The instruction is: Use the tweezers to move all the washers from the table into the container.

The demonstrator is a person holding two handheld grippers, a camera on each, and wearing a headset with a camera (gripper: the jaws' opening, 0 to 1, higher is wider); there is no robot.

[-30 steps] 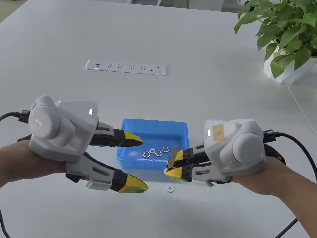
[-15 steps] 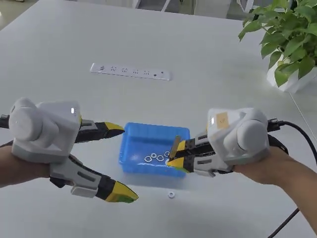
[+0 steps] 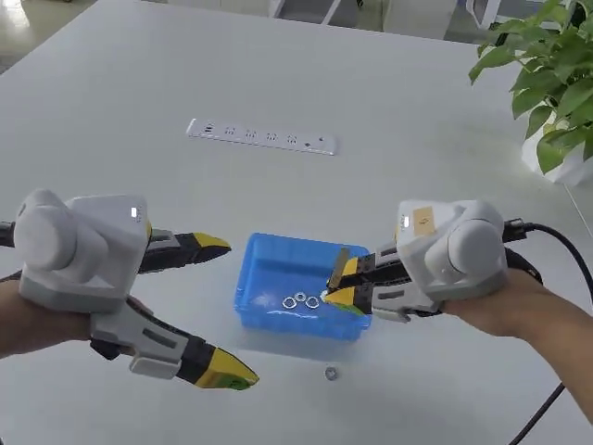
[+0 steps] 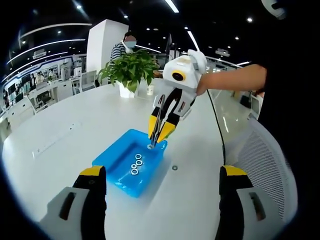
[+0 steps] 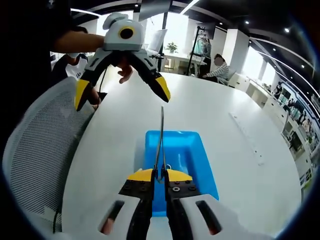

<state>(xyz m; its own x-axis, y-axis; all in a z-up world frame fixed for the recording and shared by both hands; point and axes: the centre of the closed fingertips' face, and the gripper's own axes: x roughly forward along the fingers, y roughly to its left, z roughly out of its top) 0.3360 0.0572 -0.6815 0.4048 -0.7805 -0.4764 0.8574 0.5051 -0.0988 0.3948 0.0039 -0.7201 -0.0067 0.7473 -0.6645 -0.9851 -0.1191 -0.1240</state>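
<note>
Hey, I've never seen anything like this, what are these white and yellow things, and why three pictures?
A person holds a two-jaw hand tool, a gripper, in each hand. The wide picture comes from a headset camera looking down; the two round ones come from a camera on each gripper. The left gripper is open and holds nothing. The right gripper is shut on thin tweezers, above a blue container on a white table. A few washers lie in the container; one more washer lies on the table just outside it. A power strip and a potted plant sit farther back.
</note>
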